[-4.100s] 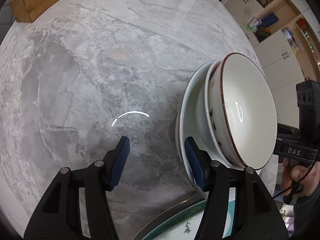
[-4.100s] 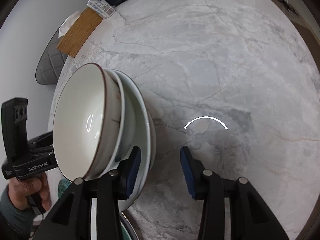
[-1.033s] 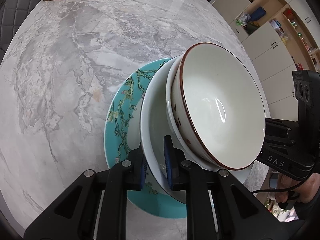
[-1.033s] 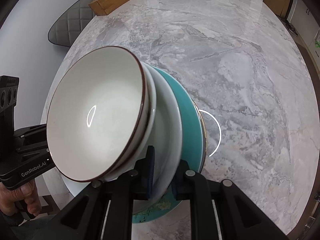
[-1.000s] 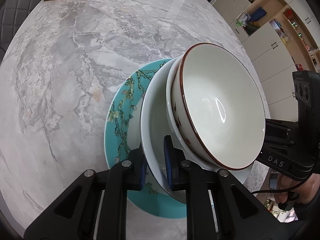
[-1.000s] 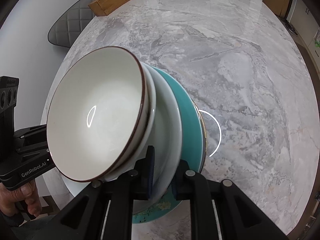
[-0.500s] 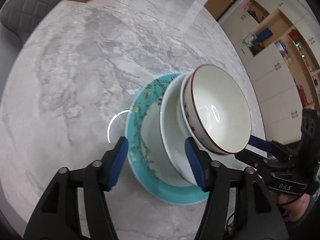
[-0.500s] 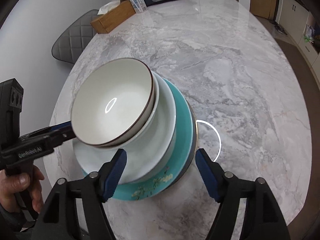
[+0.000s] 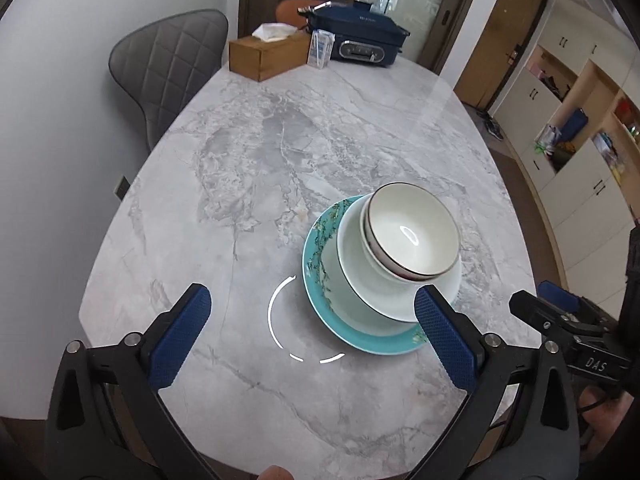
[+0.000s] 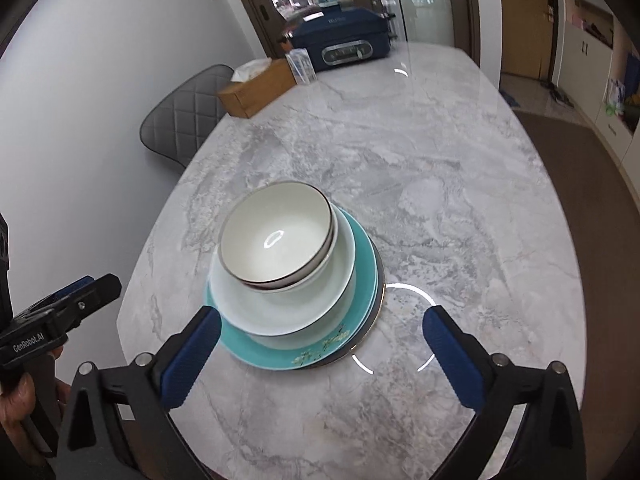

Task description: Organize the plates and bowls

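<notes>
Showing the stack just released: a second ago both grippers pinched the rim of the white plate (image 9: pixel 362 280) from opposite sides, and now that plate, with the bowl (image 9: pixel 412 236) nested on it, rests on the teal plate (image 9: pixel 320 248) on the marble table (image 9: pixel 280 152), near its close edge. Both grippers now stand above and back from the stack. The left gripper (image 9: pixel 312 336) has its jaws opening to their widest, and nothing lies between its blue fingers (image 9: pixel 180 336); the stack sits ahead of them, untouched. The right gripper (image 10: pixel 320 352) is likewise opening wide, its fingers (image 10: pixel 452 364) holding nothing, though the near rim of the teal plate appears between them from above. Judged from this arrangement, the stacking step is complete, largest piece at the bottom and bowl on top, though the bowl leans slightly off level and could shift if nudged. A tissue box (image 9: pixel 268 56) and a blue appliance (image 9: pixel 360 40) stand well apart at the far end.
</notes>
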